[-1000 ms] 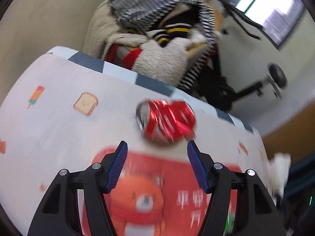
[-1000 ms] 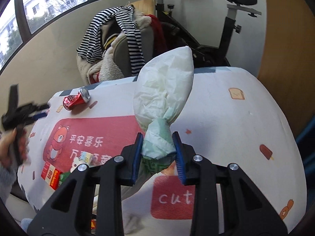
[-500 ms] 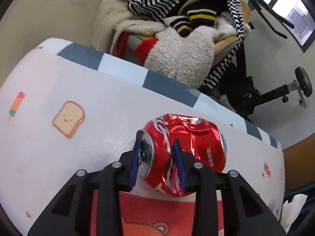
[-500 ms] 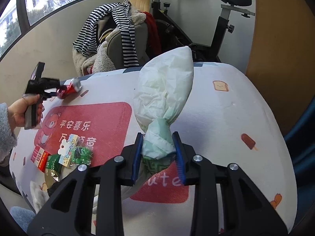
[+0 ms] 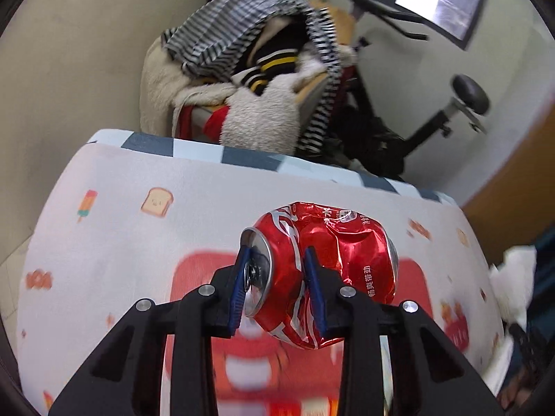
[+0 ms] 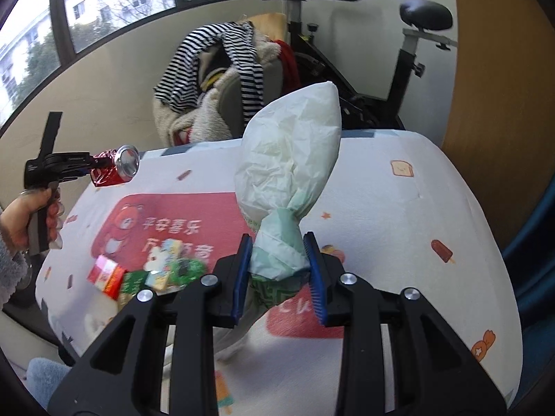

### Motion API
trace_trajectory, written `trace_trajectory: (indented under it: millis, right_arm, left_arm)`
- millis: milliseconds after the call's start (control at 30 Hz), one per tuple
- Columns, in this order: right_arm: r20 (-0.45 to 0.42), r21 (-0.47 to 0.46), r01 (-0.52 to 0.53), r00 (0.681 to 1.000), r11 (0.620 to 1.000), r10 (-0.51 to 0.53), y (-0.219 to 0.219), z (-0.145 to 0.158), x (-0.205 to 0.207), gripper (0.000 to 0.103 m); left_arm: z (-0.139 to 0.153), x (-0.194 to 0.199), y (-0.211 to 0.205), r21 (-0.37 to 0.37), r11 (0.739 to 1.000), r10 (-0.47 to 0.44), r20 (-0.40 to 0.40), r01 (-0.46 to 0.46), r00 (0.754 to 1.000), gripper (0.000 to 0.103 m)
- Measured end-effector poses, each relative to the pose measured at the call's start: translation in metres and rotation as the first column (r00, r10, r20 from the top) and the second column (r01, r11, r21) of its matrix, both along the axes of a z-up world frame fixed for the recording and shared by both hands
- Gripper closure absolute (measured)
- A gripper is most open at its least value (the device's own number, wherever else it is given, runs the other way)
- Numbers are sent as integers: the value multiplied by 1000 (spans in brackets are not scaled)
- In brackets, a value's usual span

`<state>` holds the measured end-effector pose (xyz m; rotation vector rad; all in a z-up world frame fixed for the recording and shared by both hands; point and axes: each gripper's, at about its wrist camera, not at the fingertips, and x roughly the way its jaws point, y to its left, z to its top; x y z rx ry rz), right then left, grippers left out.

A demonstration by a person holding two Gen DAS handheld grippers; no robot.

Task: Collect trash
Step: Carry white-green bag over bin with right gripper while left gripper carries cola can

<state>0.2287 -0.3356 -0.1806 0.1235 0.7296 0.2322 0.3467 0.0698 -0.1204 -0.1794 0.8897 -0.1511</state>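
Lifted off the table (image 5: 114,242), the can (image 5: 326,277) is clamped by the left gripper (image 5: 277,287), while the bag (image 6: 291,180) is pinched in the right gripper (image 6: 279,270).

Cartoon-print bed cover (image 6: 409,208), snack wrappers (image 6: 152,275) lying near its left edge

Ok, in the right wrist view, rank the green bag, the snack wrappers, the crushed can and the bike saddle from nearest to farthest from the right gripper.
From the right gripper:
1. Green bag: clamped between its fingers.
2. Snack wrappers: on the table, low left.
3. Crushed can: far left, held up by the left gripper.
4. Bike saddle: top right, beyond the table.
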Motion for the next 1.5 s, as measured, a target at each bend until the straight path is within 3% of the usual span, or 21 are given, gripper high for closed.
trace_trajectory:
  millis: [267,467,700,1067,1200,1500]
  right_arm:
    - [1,6,-56,998,998,56,21,11,-48,70]
    - [-2,-5,-105,994,994,105,40,9,-94,70]
    - [-8,-6,-145,989,989,145,63,1,-140,70]
    - [-85,37,-199,976,979,201,103,-32,-187,70]
    - [-127,76,-187,972,979,196,110,-46,-193,70]
    - [-137,64,-198,969,978,205,117,-51,-199,70]
  left_arm:
    - [25,-133,-15,-29,998,-54,59,56,997,72]
    - [24,-222,-21,-39,997,-68,87,72,994,72]
    - [10,-298,-17,-82,995,-51,76,57,996,72]
    - [-5,-354,-6,-59,998,-34,77,39,996,72]
    - [-9,-364,-4,-61,997,-33,74,37,997,72]
    - [-14,-364,-1,-74,997,-32,83,38,996,72]
